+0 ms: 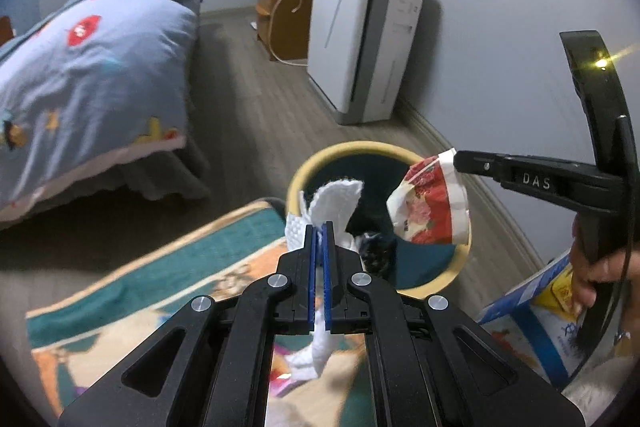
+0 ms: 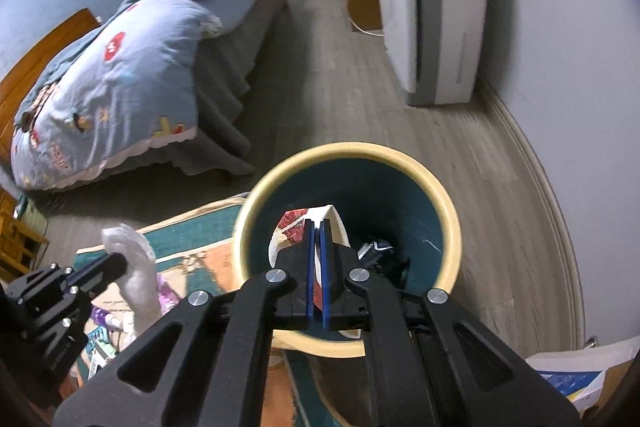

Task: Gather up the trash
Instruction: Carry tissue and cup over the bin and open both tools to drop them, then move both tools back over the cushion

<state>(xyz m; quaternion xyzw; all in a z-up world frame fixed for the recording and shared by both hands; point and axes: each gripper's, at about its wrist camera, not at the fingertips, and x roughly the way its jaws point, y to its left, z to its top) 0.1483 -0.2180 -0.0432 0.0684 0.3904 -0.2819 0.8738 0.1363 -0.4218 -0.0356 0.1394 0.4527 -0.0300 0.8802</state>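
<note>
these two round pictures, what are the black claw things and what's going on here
They are two hand-held grippers, one in each of a person's hands, each with a fisheye camera looking along its jaws. One picture is from the left gripper, whose jaws pinch a white tissue. The other is from the right gripper, whose jaws pinch a red and white wrapper. Both hang by a yellow-rimmed bin standing on the floor at the edge of a patterned rug, with some trash already inside.

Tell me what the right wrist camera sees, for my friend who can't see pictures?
The right gripper, shut on a red and white wrapper, hangs over a yellow-rimmed bin. At the left, the left gripper holds a white tissue over a rug, with a bed behind.
</note>
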